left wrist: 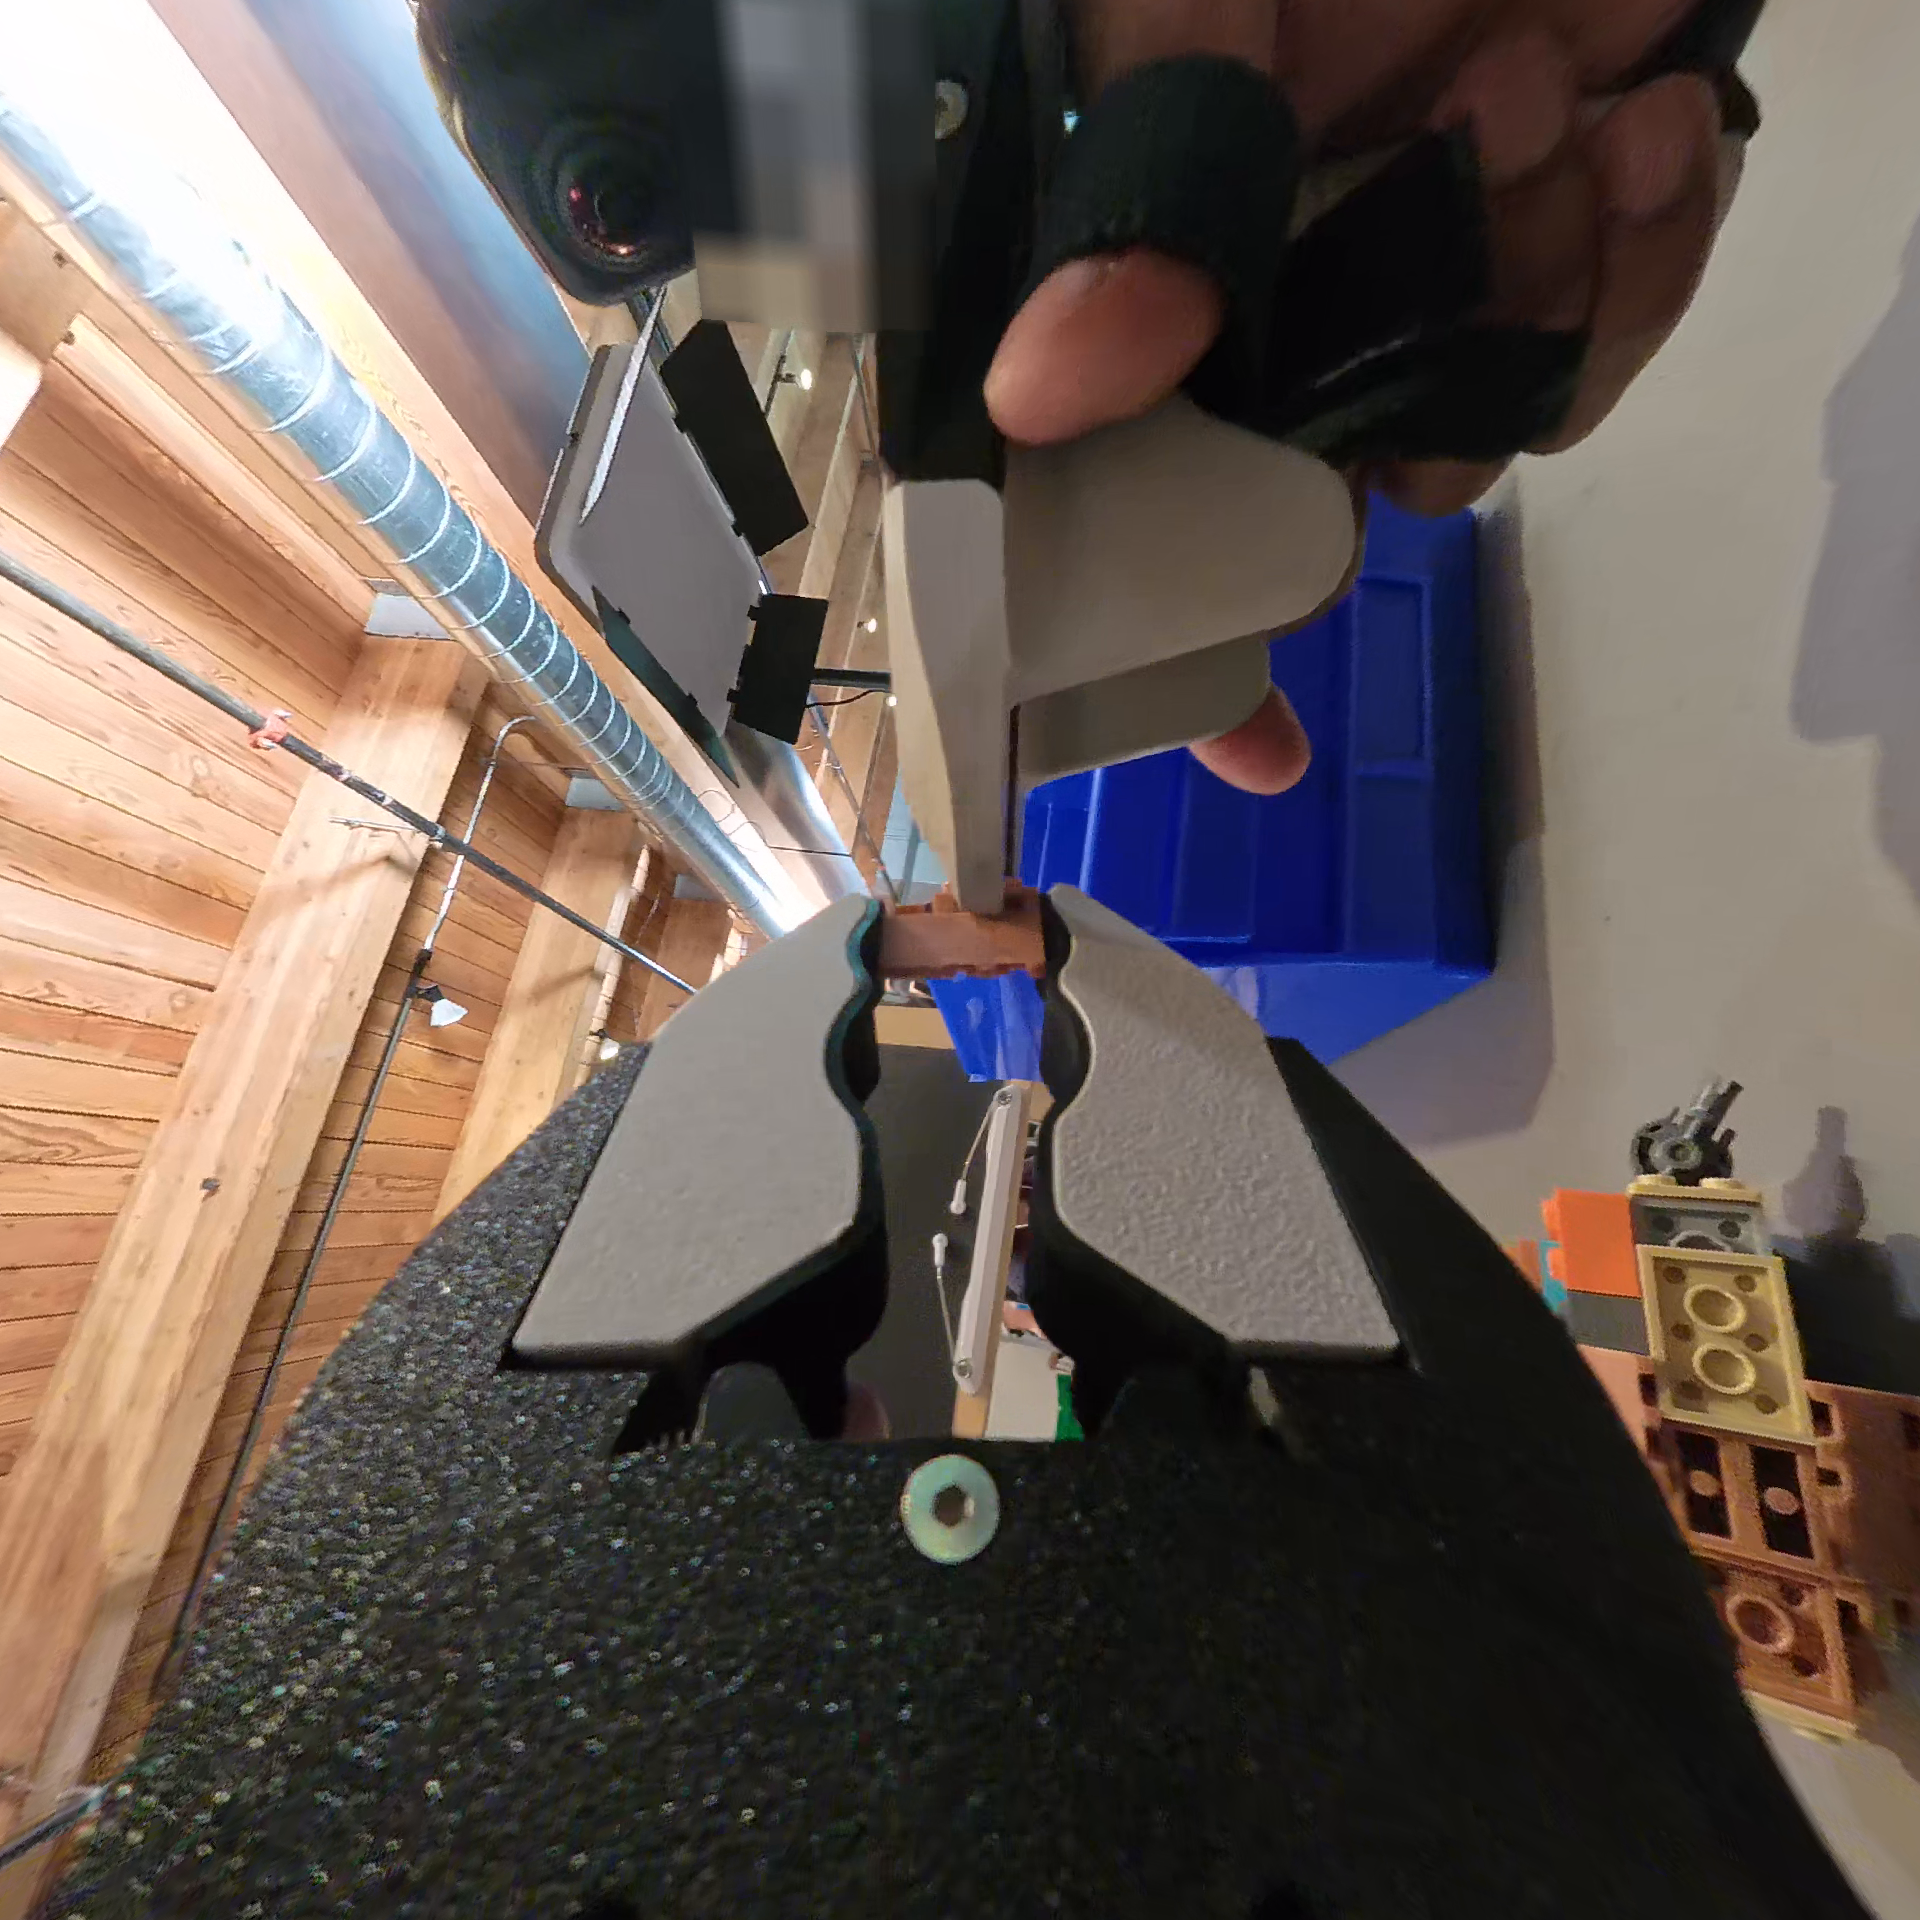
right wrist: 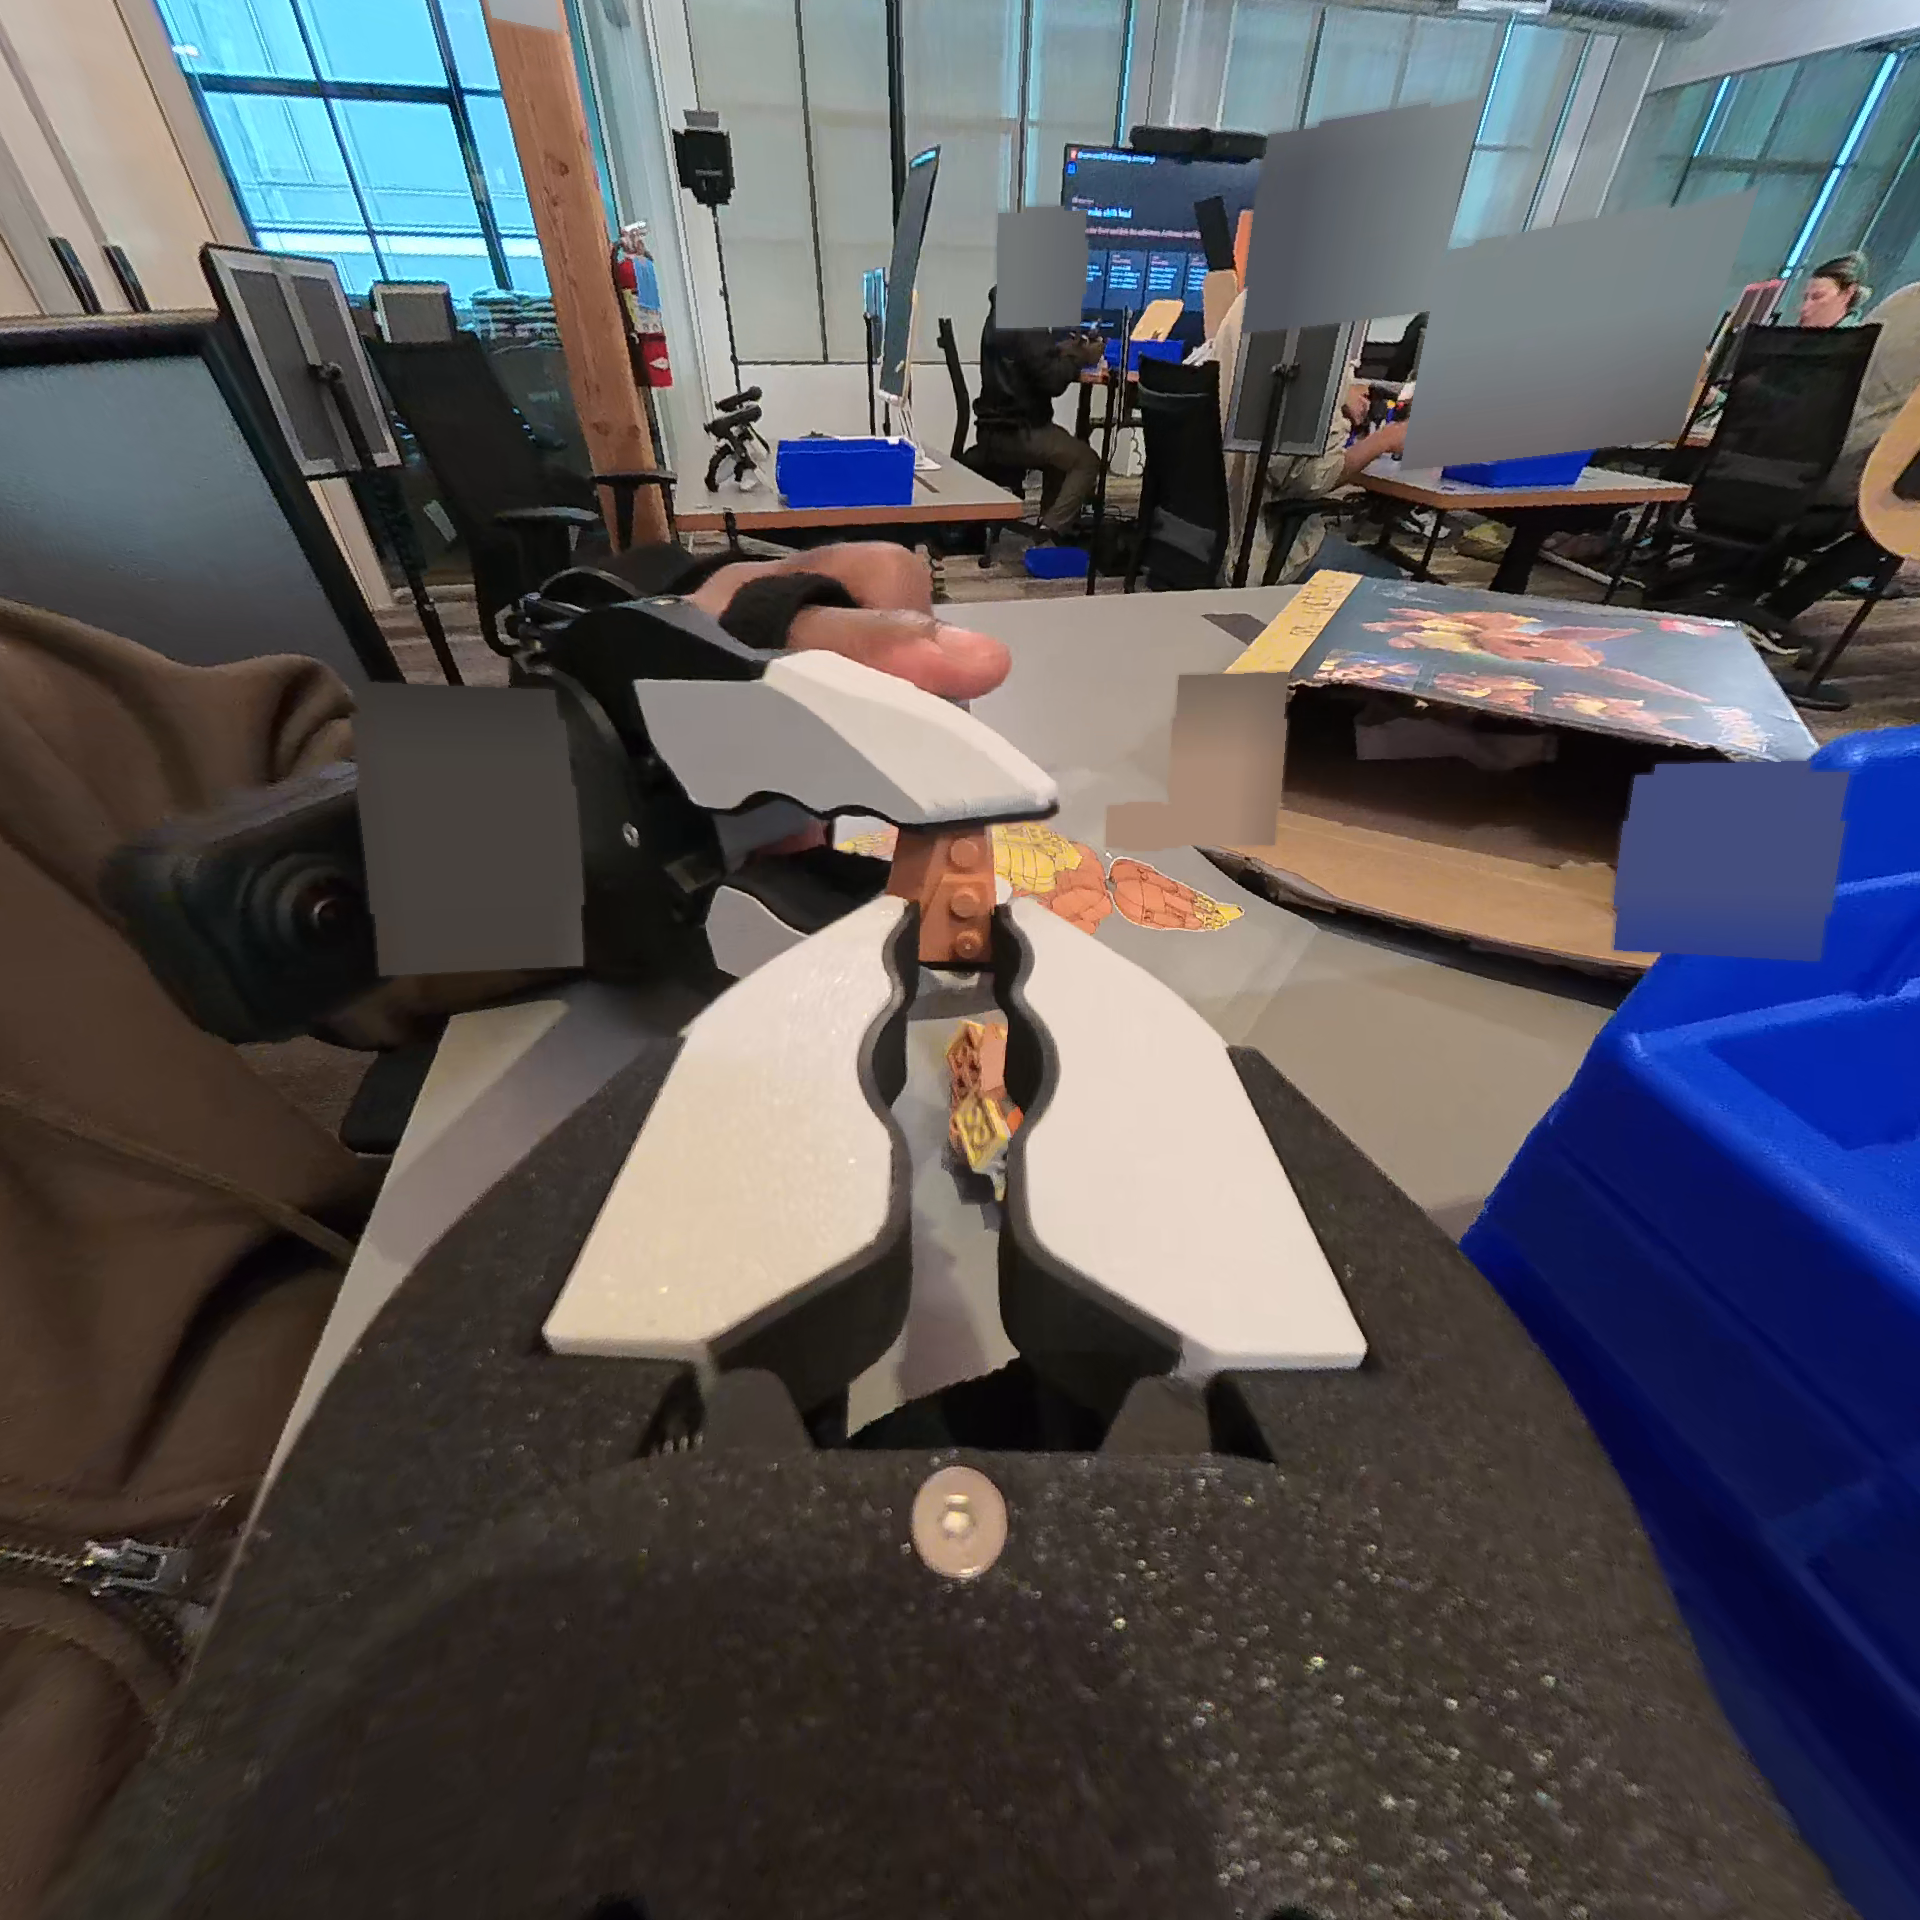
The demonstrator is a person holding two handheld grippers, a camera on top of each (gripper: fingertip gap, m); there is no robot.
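Two grippers meet on one small reddish-brown brick assembly, held clear of the grey tabletop (right wrist: 1351, 1039).

Left gripper (left wrist: 966, 940): fingers nearly closed, tips clamped on the flat ends of the brown brick piece (left wrist: 961, 940). In the right wrist view this gripper (right wrist: 997, 816) enters from the left, turned on its side, with a bare fingertip of the gloved hand (right wrist: 883, 623) resting along its upper finger.

Right gripper (right wrist: 951, 925): fingers closed to a narrow gap, tips pinching the lower end of the studded brown piece (right wrist: 951, 894). In the left wrist view it (left wrist: 987, 894) comes down from above, its tip touching the top of the piece.

Surroundings: a blue plastic bin (right wrist: 1714, 1195) stands just to the right. A loose pile of tan, brown and orange bricks (left wrist: 1725, 1382) lies on the table below the grippers, also visible through the right gripper's finger gap (right wrist: 977, 1091). An opened cardboard set box (right wrist: 1507, 748) lies farther back, and a printed sheet with orange figures (right wrist: 1122, 883) lies flat beyond the held piece.

Hazards, as judged:
- Both grips are at the fingertips only. Uneven squeeze may pivot the piece and eject it.
- Opposed pull or twist may separate the assembly at a stud joint; a freed part would likely fall into the pile.
- The joint is hidden behind the fingers, so alignment cannot be confirmed.
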